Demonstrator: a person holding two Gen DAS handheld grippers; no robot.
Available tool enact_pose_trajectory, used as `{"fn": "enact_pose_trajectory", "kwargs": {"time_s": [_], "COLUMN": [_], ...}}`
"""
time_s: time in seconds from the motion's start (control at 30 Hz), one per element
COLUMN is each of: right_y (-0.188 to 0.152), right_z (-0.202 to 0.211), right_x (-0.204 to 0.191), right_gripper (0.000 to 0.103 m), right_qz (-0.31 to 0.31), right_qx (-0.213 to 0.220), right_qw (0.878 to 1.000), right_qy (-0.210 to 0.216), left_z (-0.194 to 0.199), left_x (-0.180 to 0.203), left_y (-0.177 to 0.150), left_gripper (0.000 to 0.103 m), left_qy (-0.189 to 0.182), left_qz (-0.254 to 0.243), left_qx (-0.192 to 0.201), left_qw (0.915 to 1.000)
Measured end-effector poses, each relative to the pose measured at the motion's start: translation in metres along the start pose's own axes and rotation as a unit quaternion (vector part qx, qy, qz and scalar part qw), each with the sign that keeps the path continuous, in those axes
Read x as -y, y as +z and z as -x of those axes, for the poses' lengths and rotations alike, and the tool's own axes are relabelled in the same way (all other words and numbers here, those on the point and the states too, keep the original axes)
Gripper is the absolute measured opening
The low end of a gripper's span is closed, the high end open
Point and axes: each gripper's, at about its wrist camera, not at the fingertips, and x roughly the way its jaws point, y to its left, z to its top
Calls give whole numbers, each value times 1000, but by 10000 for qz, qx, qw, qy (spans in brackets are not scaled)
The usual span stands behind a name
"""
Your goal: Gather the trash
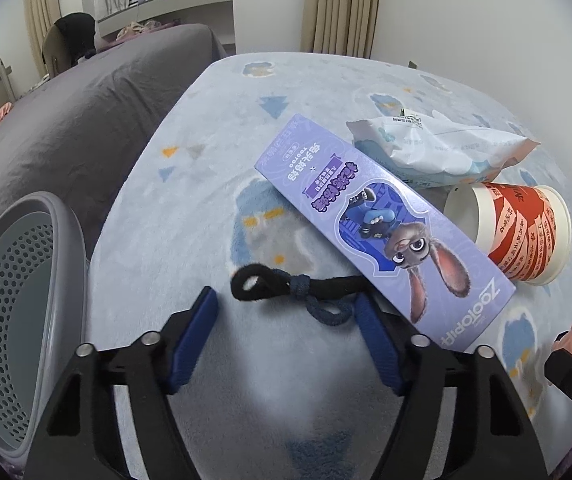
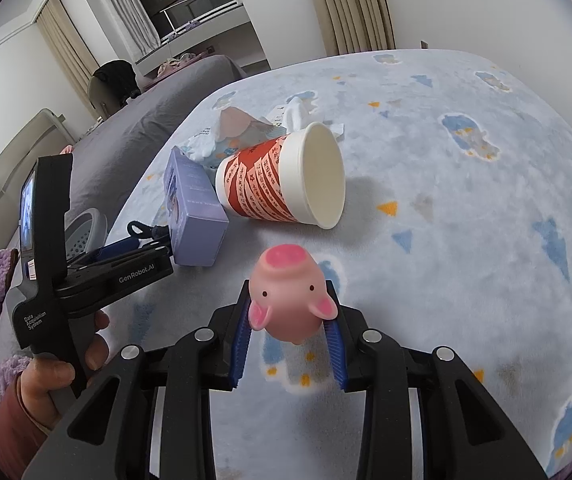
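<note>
Left wrist view: the left gripper (image 1: 286,312) is spread wide over a black hair tie (image 1: 286,284) on the blue blanket (image 1: 214,128). A purple box (image 1: 381,228), a red cup (image 1: 521,232) lying on its side and a white bag (image 1: 441,150) lie close together. A gray basket (image 1: 14,320) sits at the left. The right gripper (image 2: 290,316) pinches a pink pig toy (image 2: 291,296).

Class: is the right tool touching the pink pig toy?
Touching. The right wrist view shows the right tool with both blue fingers pressed against the sides of the pink pig toy, holding it above the blanket.
</note>
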Motion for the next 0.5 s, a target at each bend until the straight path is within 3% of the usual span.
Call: {"fn": "enact_pose_trajectory", "kwargs": {"time_s": [0.3,0.5], "right_y": [1,0], "right_z": [0,0], "right_x": [0,-1], "right_gripper": [32,32], "right_qz": [3,7], "right_qx": [3,5], "right_qw": [10000,10000], "right_qy": [-4,-3], "left_z": [7,10], "left_x": [-6,-10], "left_y": [-2,-4], "left_gripper": [21,9], "left_qy": [-36,-70], "left_qz": [52,63], "left_qx": [74,73], "left_qw": [10000,9999]}}
